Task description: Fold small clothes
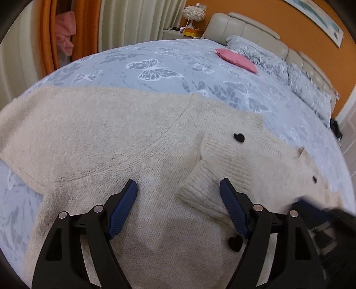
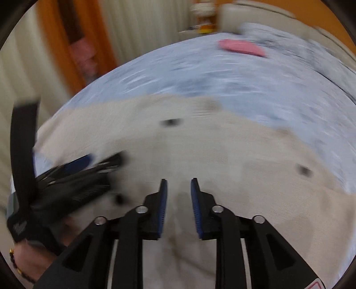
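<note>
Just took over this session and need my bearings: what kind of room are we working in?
Almost certainly a home bedroom. The cream sweater lies on a bed with a butterfly-print cover, backed by a padded headboard, with a lamp on a bedside table in the corner.

A cream knitted sweater (image 1: 115,142) is spread flat on the bed, with small black heart shapes scattered over it. One ribbed-cuffed sleeve (image 1: 200,189) is laid folded across the body. The right wrist view is blurred.
</note>
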### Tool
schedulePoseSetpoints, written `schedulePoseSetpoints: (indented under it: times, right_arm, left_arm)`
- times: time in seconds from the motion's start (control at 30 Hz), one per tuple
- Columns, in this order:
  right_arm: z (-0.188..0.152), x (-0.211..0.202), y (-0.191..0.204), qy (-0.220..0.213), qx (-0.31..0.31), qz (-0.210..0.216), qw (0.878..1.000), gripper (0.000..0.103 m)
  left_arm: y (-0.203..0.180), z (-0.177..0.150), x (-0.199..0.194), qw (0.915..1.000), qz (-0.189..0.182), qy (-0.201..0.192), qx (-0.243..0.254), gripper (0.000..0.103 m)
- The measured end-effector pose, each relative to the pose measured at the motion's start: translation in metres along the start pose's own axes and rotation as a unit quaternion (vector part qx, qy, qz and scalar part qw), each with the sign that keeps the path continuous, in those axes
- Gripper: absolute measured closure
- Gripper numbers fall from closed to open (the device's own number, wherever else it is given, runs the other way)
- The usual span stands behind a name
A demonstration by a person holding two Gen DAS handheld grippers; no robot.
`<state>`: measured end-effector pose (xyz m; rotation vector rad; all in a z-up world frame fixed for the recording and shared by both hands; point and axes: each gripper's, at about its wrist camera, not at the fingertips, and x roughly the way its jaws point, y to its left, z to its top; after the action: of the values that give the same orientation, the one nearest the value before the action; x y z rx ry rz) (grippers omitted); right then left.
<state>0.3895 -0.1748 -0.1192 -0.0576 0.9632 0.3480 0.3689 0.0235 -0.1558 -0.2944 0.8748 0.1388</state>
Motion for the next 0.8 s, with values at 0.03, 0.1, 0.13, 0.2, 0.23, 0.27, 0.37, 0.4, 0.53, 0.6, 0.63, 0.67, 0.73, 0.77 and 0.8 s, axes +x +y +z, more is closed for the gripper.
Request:
schedulePoseSetpoints:
  times: [0.03, 0.1, 0.13, 0.2, 0.23, 0.27, 0.37, 0.4, 0.53, 0.6, 0.63, 0.67, 0.73, 0.77, 0.8]
  right_arm:
    - [0.0, -0.003, -0.019, 0.001, 0.02, -0.015, 1.0, 0.08]
    - [-0.001, -0.004, -0.07, 0.01, 0.079, -0.036, 0.996, 0.08]
    - [-0.004, 0.0, -0.102, 0.024, 0.102, -0.064, 0.992, 0.082]
    - [-0.017, 0.004, -0.159, 0.049, 0.127, -0.14, 0.981, 0.092]
    - [-0.024, -0.003, -0.183, 0.037, 0.168, -0.111, 0.979, 0.103]
    - [-0.031, -0.013, -0.207, 0.026, 0.224, -0.097, 0.969, 0.103]
    - [-0.038, -0.046, -0.216, -0.004, 0.262, -0.15, 0.953, 0.089]
    - [-0.037, -0.049, -0.207, -0.006, 0.245, -0.147, 0.958, 0.09]
    - [-0.059, -0.033, -0.191, 0.032, 0.198, -0.156, 0.967, 0.093]
    - [-0.073, -0.048, -0.202, 0.009, 0.255, -0.159, 0.954, 0.095]
    - [-0.078, -0.065, -0.198, -0.008, 0.287, -0.179, 0.941, 0.093]
    - [-0.082, -0.078, -0.189, -0.026, 0.299, -0.183, 0.936, 0.088]
    - [-0.093, -0.105, -0.156, -0.069, 0.305, -0.171, 0.934, 0.081]
    - [-0.098, -0.115, -0.139, -0.083, 0.3, -0.163, 0.936, 0.077]
    - [-0.106, -0.122, -0.122, -0.095, 0.294, -0.156, 0.938, 0.068]
  left_arm:
    - [-0.002, -0.001, 0.0, 1.0, 0.007, 0.001, 0.005, 0.029]
    - [-0.004, -0.002, 0.0, 0.9998, 0.014, 0.002, 0.011, 0.029]
    - [-0.004, -0.002, 0.001, 0.9998, 0.015, 0.002, 0.013, 0.029]
    - [-0.003, -0.001, 0.001, 0.9998, 0.014, 0.004, 0.015, 0.028]
    - [-0.003, -0.001, 0.001, 0.9998, 0.013, 0.004, 0.015, 0.027]
    - [-0.004, -0.001, 0.001, 0.9998, 0.014, 0.004, 0.016, 0.027]
    - [-0.008, -0.003, 0.002, 0.9994, 0.025, 0.001, 0.025, 0.026]
    - [-0.009, -0.004, 0.002, 0.9992, 0.028, 0.0, 0.027, 0.026]
    - [-0.009, -0.004, 0.001, 0.9993, 0.027, 0.0, 0.025, 0.026]
    - [-0.009, -0.004, 0.0, 0.9994, 0.025, -0.001, 0.022, 0.025]
    - [-0.006, -0.003, -0.002, 0.9997, 0.019, -0.002, 0.014, 0.025]
    - [-0.002, -0.001, -0.005, 0.9999, 0.01, -0.006, -0.005, 0.025]
    - [0.019, 0.004, -0.017, 0.9959, -0.023, -0.023, -0.084, 0.025]
    - [0.03, 0.007, -0.024, 0.9917, -0.032, -0.036, -0.119, 0.025]
    - [0.042, 0.01, -0.032, 0.9875, -0.034, -0.049, -0.146, 0.025]
